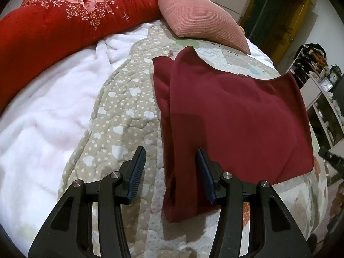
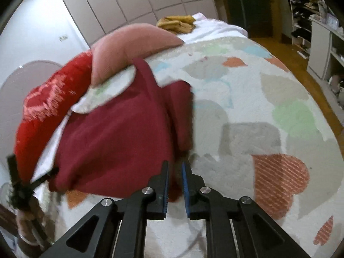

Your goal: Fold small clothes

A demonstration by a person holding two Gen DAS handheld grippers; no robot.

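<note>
Left wrist view shows you one dark red garment (image 1: 236, 118) lying on the quilted bedspread (image 1: 120, 99), its left edge folded over into a long narrow band. Your left gripper (image 1: 171, 173) has its jaws spread wide; the right finger sits over the garment's near left portion, the left finger over bare quilt, and neither pinches cloth. Beyond the garment you have one pink ribbed cushion (image 1: 197, 17), one red floral pillow (image 1: 64, 19) and one white fleece blanket (image 1: 43, 107).

Right wrist view is blurred. Your right gripper (image 2: 175, 185) has its jaws nearly together at the garment's (image 2: 116, 133) near right edge; you cannot tell whether cloth is caught between them. The left gripper (image 2: 19, 185) shows at the left edge.
</note>
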